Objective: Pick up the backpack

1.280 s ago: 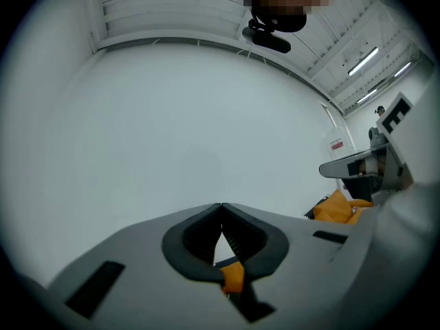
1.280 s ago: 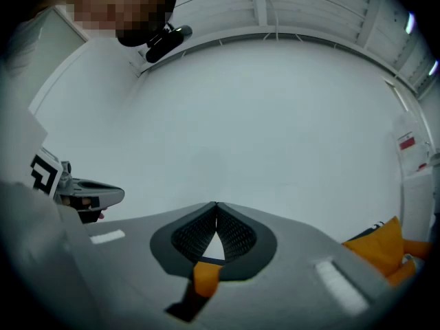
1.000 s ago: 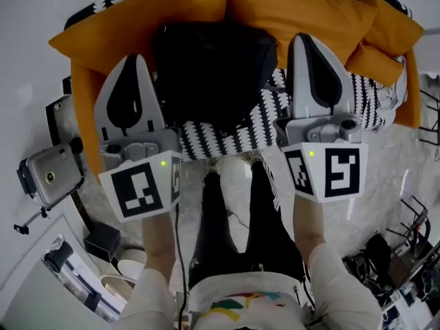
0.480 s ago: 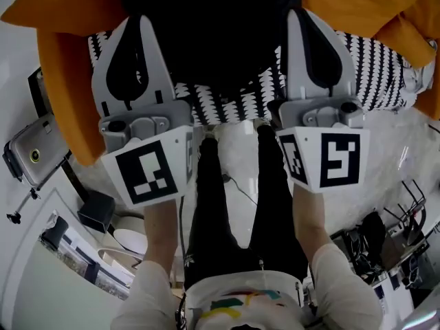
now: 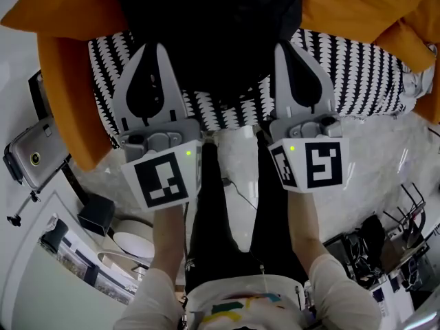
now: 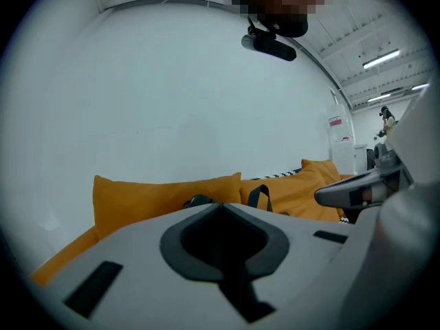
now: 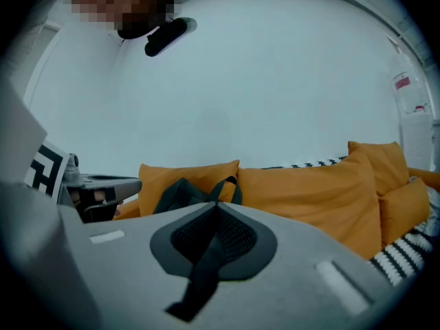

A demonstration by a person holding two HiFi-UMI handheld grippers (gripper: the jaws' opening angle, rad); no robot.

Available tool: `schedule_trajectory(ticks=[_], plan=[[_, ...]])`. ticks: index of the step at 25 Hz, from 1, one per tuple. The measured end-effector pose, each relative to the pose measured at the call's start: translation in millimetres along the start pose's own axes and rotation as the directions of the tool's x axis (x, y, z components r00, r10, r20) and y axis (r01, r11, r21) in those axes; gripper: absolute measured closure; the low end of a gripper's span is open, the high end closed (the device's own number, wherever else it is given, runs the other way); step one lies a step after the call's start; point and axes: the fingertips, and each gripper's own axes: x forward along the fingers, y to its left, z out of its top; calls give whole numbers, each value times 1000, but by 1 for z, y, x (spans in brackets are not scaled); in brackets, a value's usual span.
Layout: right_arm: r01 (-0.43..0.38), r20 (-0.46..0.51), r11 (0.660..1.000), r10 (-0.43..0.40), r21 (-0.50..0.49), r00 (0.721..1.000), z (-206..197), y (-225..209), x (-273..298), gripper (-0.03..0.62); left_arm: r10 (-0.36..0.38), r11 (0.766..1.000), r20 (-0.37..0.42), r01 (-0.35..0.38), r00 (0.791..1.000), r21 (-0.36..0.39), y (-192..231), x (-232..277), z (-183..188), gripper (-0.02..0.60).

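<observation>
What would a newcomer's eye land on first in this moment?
The black backpack at the top centre of the head view stands out first, lying against orange cushions on a black-and-white patterned cover. Next come the left gripper and right gripper, pointing toward it from below. Both have their jaws shut on nothing, and each carries a bold square-marker cube.

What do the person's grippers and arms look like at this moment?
The left gripper and right gripper match: pale grey, tapering shells with a dark teardrop recess on top. Each ends in a white cube printed with black square markers, with a small green light lit on it. The person wears light-coloured sleeves.
</observation>
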Motion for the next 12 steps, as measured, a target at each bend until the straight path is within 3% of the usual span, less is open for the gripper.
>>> schedule_trajectory(ticks=[2,4,6,9,12], plan=[[-13,7,1000,13,0,1000,5,0,6,581,1,1000,-3,-1,1000,18,3,3,0,565],[-20,1,1000,20,13,1000,6,-4,14,466,12,999,-1,-12,1000,37,8,7,0,555],[-14,-23,998,16,56,1000,3,-12,22,385,17,999,-4,-16,1000,28,15,15,-3,438],[15,-83,991,-4,131,997,-13,-26,30,288,0,999,-34,-1,999,-32,26,28,-19,351],[63,-158,979,-32,195,987,-39,-42,36,226,-4,999,-111,-1,994,-42,38,39,-52,297]])
